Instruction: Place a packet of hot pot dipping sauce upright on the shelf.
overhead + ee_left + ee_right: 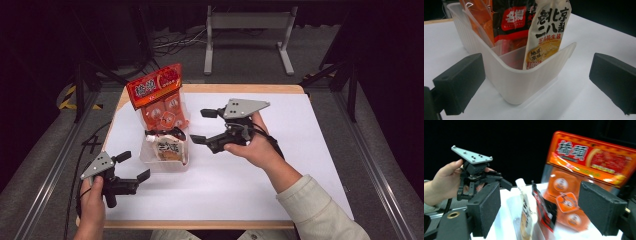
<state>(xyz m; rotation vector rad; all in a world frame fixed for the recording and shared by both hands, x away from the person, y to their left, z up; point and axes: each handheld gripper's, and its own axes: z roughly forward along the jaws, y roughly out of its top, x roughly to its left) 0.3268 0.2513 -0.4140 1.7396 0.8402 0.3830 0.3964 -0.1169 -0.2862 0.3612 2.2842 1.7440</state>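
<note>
A clear plastic bin stands on the white sheet with three snack packets upright in it. They are a tall orange packet, a dark red packet and a cream pouch. My left gripper is open just off the bin's near left corner, its jaws standing wider than the bin's end. My right gripper is open to the right of the bin and faces the packets. Nothing is held in either.
The white sheet covers most of the wooden table, with bare room right of the bin. A metal stand and cables lie on the floor beyond the far edge. The left gripper's cable trails off the table's left side.
</note>
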